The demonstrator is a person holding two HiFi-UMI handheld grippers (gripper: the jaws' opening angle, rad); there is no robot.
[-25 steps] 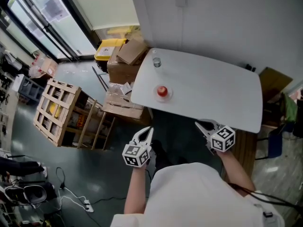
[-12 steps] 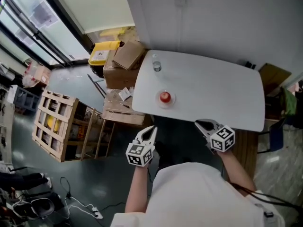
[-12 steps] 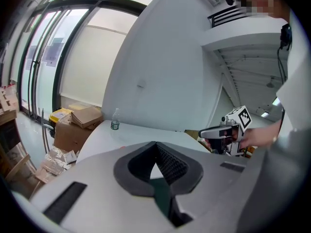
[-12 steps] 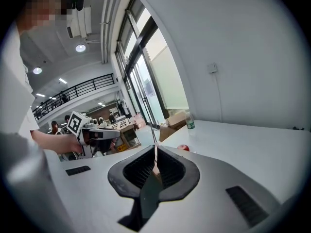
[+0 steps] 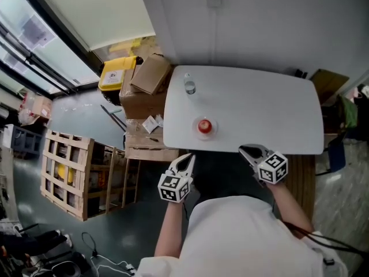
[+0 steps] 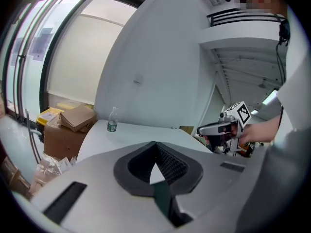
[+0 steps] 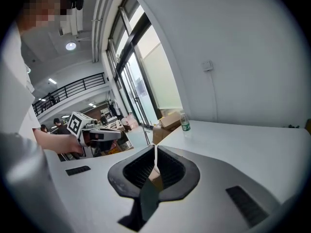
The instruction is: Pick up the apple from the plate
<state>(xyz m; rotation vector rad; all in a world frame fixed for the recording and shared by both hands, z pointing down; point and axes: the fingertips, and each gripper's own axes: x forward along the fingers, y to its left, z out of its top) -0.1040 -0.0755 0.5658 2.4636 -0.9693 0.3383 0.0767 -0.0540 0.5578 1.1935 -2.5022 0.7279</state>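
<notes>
A red apple (image 5: 204, 124) sits on a small clear plate (image 5: 212, 131) near the front edge of the white table (image 5: 259, 108). Both grippers hover short of that edge, apart from the apple. My left gripper (image 5: 187, 158) is below and left of the apple, jaws shut and empty. My right gripper (image 5: 245, 150) is at the table's front edge to the right, also shut with nothing held. In the left gripper view the shut jaws (image 6: 156, 145) hide the apple, and the right gripper (image 6: 219, 128) shows beside them. The right gripper view shows its closed tips (image 7: 155, 152).
A water bottle (image 5: 189, 86) stands at the table's far left corner, also seen as the bottle (image 6: 112, 120) and bottle (image 7: 184, 122). Cardboard boxes (image 5: 149, 77), a yellow bin (image 5: 117, 71) and a wooden crate (image 5: 72, 172) lie left of the table. A wall backs it.
Both grippers have moved forward toward the table's front edge. The table and apple now lie closer below me. Both stay shut.
</notes>
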